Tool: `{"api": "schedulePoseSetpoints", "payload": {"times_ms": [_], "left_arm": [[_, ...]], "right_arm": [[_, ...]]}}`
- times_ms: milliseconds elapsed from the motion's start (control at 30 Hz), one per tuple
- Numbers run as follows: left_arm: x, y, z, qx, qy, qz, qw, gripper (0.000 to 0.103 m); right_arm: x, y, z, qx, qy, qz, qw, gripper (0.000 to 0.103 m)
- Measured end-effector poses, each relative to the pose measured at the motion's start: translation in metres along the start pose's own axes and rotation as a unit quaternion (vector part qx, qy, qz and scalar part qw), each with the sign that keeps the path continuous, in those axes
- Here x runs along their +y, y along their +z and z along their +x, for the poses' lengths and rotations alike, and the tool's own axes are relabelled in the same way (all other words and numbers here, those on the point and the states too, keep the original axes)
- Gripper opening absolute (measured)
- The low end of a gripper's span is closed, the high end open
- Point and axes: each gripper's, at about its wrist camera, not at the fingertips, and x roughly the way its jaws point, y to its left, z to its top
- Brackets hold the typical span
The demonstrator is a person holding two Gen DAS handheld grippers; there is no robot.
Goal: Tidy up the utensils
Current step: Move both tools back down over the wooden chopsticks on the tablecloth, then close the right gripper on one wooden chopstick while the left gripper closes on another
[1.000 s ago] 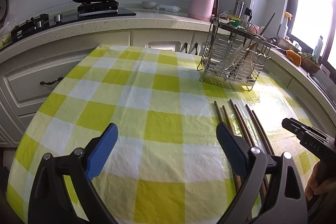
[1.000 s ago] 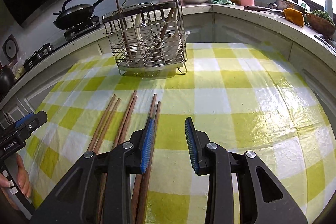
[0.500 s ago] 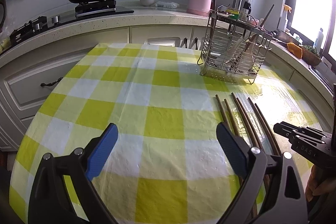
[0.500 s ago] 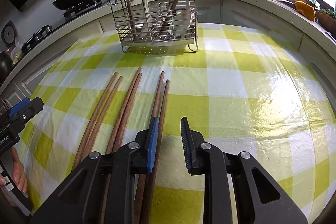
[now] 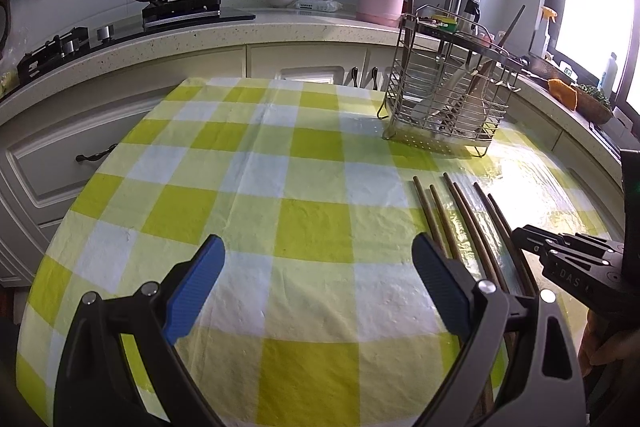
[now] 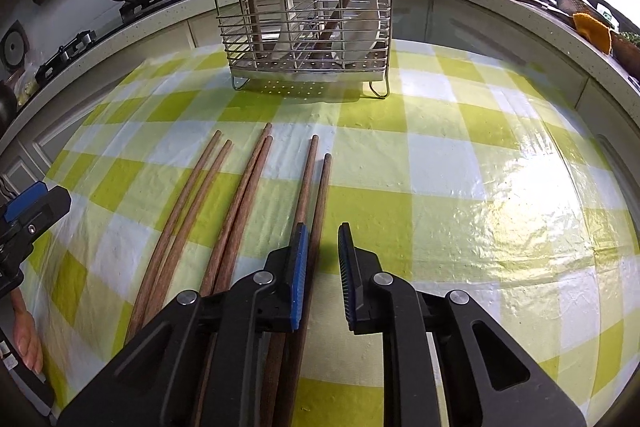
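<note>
Six chopsticks (image 6: 240, 211) on cloth, rightmost beside narrow right claw (image 6: 323, 279), left claw (image 5: 316, 291) wide

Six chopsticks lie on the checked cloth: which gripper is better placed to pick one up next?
Right. The right gripper is open directly over the rightmost chopstick. The left gripper is open too, but over bare tablecloth, off to the side of the chopsticks.

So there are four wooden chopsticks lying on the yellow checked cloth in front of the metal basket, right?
Not quite: the right wrist view shows six wooden chopsticks, in three pairs, not four. The rest holds: they lie on the yellow checked cloth in front of the metal basket.
</note>
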Motion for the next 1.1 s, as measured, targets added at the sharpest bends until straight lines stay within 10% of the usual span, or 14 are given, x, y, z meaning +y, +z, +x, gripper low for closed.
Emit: {"api": "schedulePoseSetpoints", "payload": {"times_ms": [467,1100], "left_arm": [[-0.021,0.006,0.02,0.03,-0.018,0.018,0.9992,0.09],[-0.082,0.016,0.074,0.103,-0.028,0.076,0.9913,0.042]], "right_arm": [[-0.007,0.001,0.003,0.001,0.001,-0.004,1.0,0.006],[-0.033,-0.006,-0.003,-0.001,0.029,0.042,0.999,0.006]]}}
